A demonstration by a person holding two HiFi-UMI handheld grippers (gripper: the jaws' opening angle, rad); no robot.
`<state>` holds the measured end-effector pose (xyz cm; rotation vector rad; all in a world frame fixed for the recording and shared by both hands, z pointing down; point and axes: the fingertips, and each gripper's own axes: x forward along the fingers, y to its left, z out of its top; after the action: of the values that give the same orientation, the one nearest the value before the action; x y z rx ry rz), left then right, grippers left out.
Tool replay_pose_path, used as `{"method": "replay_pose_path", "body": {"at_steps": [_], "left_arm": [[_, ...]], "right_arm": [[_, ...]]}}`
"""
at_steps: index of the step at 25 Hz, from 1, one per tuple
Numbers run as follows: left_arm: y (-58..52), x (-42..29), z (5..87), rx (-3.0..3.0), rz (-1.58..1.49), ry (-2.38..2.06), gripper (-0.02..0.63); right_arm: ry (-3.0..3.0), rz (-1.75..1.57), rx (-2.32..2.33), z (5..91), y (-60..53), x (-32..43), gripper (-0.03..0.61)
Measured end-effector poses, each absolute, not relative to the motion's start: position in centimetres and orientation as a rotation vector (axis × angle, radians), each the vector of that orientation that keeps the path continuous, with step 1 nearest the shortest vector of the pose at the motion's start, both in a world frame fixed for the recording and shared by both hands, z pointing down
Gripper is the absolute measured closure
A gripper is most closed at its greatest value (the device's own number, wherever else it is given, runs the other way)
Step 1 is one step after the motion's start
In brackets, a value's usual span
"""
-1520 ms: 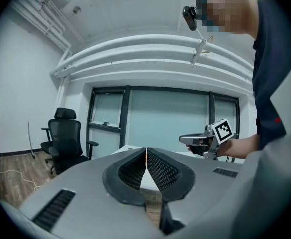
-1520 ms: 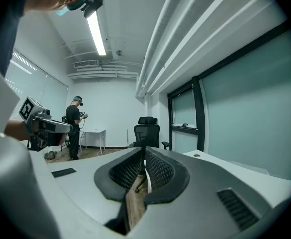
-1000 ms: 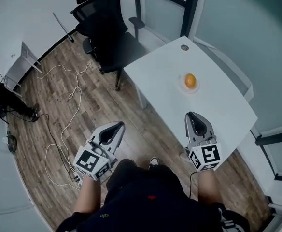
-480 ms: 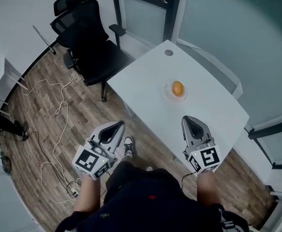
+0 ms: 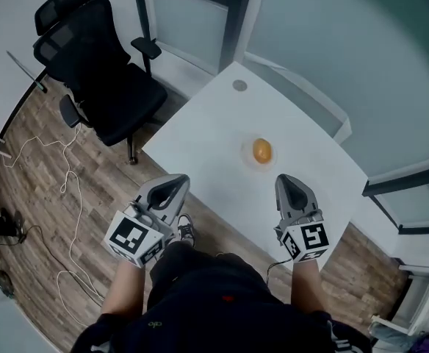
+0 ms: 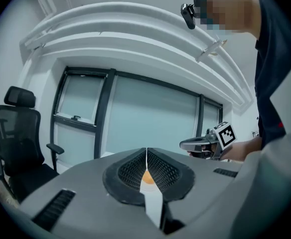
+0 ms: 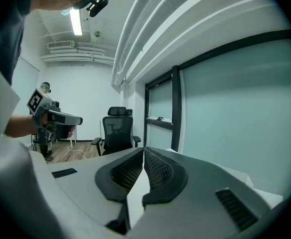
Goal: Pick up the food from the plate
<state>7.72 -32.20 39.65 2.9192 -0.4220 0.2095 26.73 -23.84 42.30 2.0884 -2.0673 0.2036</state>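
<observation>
White table (image 5: 200, 127) stands beside a black office chair (image 5: 101, 76). On it the orange food (image 5: 262, 151) lies on a small plate (image 5: 246, 157) (ahead of both grippers, touched by neither). Left gripper (image 5: 176, 184) and right gripper (image 5: 287, 184) both have their jaws pressed together, with nothing between them.

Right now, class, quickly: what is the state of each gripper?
Left gripper: closed, holding nothing.
Right gripper: closed, holding nothing.

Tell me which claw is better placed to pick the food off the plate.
Probably the right claw: it hangs over the table, nearer the food than the left claw. Both are shut.
</observation>
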Motion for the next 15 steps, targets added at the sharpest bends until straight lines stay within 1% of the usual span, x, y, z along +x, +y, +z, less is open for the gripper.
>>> {"method": "replay_pose_path", "body": {"at_steps": [7, 15], "left_arm": [[-38.6, 10.0, 41.6, 2.929, 0.244, -0.175, 0.586], [-40.5, 14.3, 43.3, 2.912, 0.258, -0.043, 0.586]], "right_arm": [[-1.902, 0.269, 2.156, 44.0, -29.2, 26.8, 0.552], [-1.759, 0.45, 2.154, 49.4, -31.1, 31.4, 0.55]]}}
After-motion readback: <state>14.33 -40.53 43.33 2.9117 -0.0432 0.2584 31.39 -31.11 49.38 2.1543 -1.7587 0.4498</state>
